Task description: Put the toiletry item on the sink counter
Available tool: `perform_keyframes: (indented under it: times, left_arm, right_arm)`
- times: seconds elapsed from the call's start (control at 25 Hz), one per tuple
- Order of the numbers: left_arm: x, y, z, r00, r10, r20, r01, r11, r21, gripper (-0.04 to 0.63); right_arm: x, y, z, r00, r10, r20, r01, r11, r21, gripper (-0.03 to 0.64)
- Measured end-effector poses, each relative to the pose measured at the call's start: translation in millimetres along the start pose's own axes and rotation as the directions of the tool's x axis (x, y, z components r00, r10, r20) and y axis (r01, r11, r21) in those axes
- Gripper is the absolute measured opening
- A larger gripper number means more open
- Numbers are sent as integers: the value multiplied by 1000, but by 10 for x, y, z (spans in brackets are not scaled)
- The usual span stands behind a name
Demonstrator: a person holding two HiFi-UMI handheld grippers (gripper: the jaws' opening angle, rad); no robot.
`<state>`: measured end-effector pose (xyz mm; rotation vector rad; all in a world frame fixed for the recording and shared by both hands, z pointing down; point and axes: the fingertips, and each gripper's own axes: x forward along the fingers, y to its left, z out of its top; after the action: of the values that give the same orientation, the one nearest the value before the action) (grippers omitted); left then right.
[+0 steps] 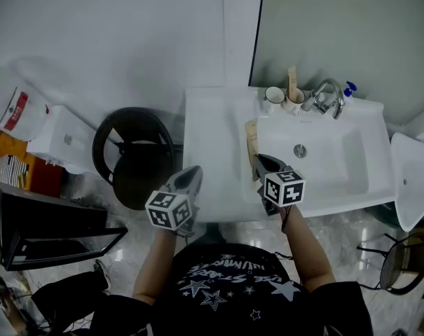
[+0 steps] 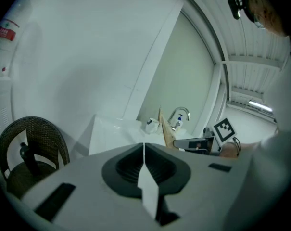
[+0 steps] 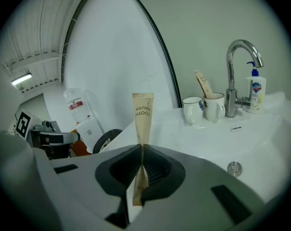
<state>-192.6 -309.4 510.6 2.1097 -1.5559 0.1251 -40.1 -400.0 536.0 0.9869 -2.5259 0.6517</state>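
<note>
We see a tan toothbrush packet (image 3: 142,117) with dark lettering, a white sink counter (image 1: 210,138), white mugs (image 3: 192,109), a blue-pumped white soap bottle (image 3: 256,88), a seemingly dark brown woven bin (image 2: 34,134), and a black shirt (image 1: 226,285) patterned with white stars.

The toothbrush packet (image 3: 143,110): midsection concealed between the closed pads of the right tool (image 3: 142,153). In the head view, the tool covers the packet's 6 o'clock end.

The soap bottle (image 3: 256,91): label print too small to read. In the head view only its blue pump shows, behind the tap (image 1: 329,96).

The wicker bin (image 2: 32,150): cut off by the lens border at 9 o'clock in the left gripper view.

The chair (image 1: 397,261): cut off by the head view's edge at 4 o'clock.
</note>
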Motion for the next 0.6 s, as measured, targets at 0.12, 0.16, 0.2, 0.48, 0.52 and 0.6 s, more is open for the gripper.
perform_keyframes:
  times: [0.12,0.16,0.2,0.48,0.52,0.6]
  left_arm:
    - [84,117,87,1000,-10,0,10,1000,4,20]
    - [106,145,106,1000,-17,-2,17,1000,6,20]
    - [126,167,123,1000,-24,-5,24,1000,11,20]
    - [254,404,276,999,-50,-6,50,998,28,20]
    - [267,444,291,999,-52,-7,53,998,30,20]
    - [288,517,316,998,-57,-8,57,998,34,20]
  right_arm:
    - [148,-43,118,1000,-11,-6,11,1000,-22,23]
    - [195,-55,152,1000,-19,-11,18,999,-37,23]
    - [243,-67,185,999,-28,-19,27,998,-59,23]
    - [633,-164,432,993,-94,-75,76,974,-214,23]
    - [689,-168,454,991,-102,-85,79,967,-242,23]
    - [805,-170,485,986,-123,-113,82,944,-319,23]
